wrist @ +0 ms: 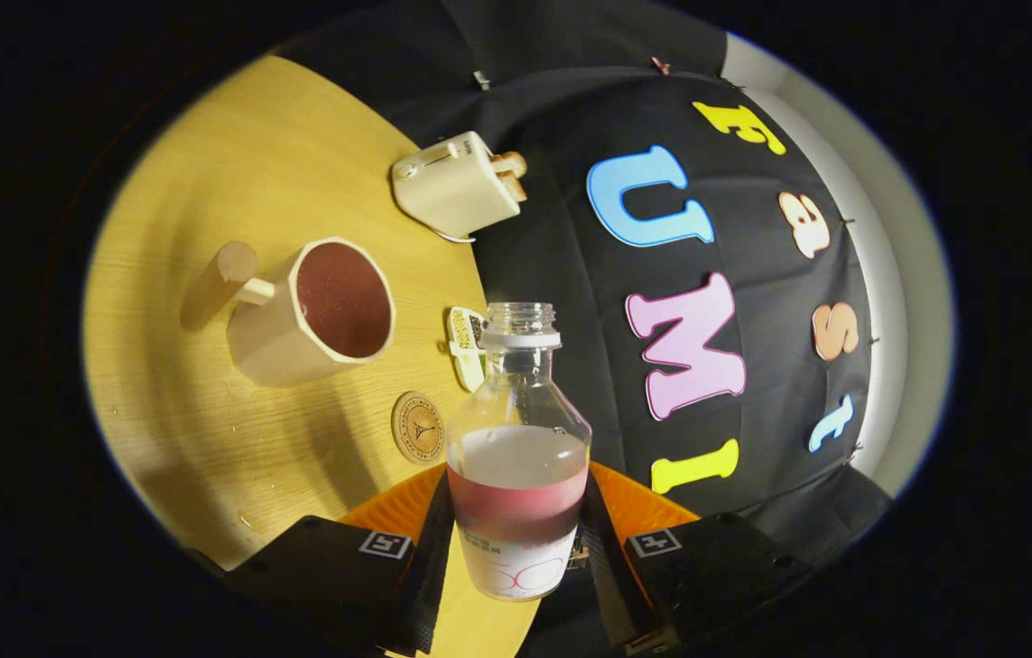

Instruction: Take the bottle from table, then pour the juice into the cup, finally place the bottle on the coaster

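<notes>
1. Your gripper (516, 539) is clamped on the bottle (517, 457): both fingers press against its lower body, one on each side, at the bottom centre of the frame.
2. The bottle is clear, with its cap off and the threaded neck open. A band of pinkish-red juice (516, 507) sits in its lower half, level with the tops of your fingers, and a white label wraps the base below that.
3. The whole view is rolled, so the wooden table (205, 402) fills the left side of the frame and the booth's black cloth wall (753, 274) fills the right.
4. The cup (314, 311) stands left of centre, well apart from the bottle. It is a cream mug with a faceted rim and a wooden peg handle pointing away towards the left, and its inside looks reddish-brown.
5. The round wooden coaster (417, 427) lies on the table just left of the bottle's shoulder, between the bottle and the cup, with nothing on it.
6. A small flat packet-like item (466, 345) lies just beside the bottle's neck; what it is cannot be made out.
7. A cream toaster (453, 186) with slices of toast (511, 174) poking out sits in the upper middle, at the table's far edge against the cloth.
</notes>
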Motion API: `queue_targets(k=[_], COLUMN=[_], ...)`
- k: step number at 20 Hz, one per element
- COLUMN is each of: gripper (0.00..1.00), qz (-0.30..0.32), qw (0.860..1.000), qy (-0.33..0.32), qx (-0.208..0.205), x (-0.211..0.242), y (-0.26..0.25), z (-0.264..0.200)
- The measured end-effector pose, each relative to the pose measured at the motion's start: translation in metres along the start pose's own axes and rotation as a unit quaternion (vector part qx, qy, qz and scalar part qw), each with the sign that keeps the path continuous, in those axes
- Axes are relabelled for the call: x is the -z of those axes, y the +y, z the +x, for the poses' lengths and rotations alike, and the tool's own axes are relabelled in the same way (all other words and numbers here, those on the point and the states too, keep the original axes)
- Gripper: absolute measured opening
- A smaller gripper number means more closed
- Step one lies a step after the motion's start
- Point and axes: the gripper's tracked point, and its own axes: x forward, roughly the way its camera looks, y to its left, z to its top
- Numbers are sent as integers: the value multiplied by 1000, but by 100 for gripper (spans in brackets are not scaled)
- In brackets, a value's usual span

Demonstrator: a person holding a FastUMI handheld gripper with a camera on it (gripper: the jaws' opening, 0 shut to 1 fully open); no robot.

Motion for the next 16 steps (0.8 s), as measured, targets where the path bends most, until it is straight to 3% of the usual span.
queue_targets(k=[16], gripper=[71], qz=[-139], qw=[990], qy=[19], qx=[-33], x=[4], y=[18], z=[10])
